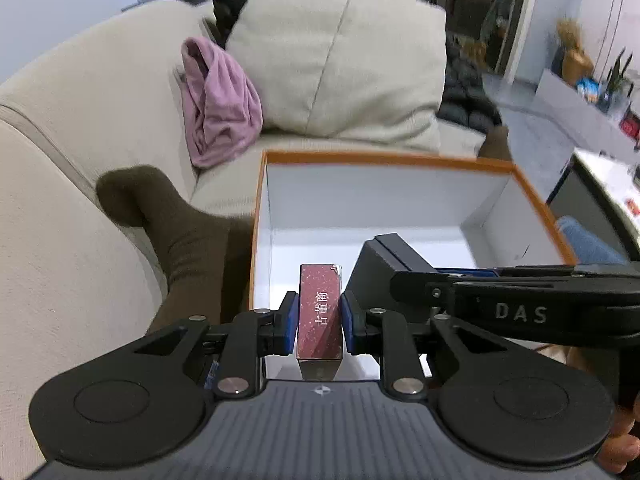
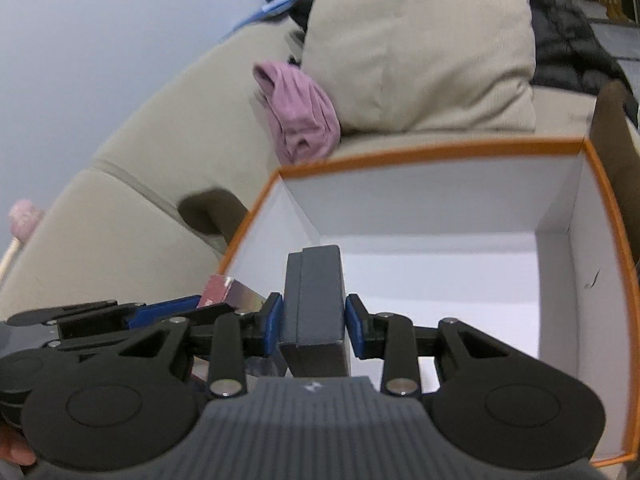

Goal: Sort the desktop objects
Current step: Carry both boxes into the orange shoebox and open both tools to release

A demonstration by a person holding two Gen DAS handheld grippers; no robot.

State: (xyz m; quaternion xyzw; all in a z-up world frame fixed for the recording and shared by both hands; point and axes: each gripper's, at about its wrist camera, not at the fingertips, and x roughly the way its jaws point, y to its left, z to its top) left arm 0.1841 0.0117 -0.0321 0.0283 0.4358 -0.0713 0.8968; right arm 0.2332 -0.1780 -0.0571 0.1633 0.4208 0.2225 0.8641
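Both tongs carry small boxes over the open orange-rimmed box

Left tongs (image 1: 319, 322) pinch a slim maroon box (image 1: 320, 308) with white lettering and a scuffed top corner, held upright above the white floor of the orange box (image 1: 400, 159), which rests on the sofa (image 1: 60, 280); right tongs (image 2: 313, 325) clamp a plain dark grey box (image 2: 314, 300), seamed like a lid on a base, just beside the first. Likely risks: the two tongs sit close and could knock together, either box may tumble or land askew if let go this high, and the grey lid might slip off
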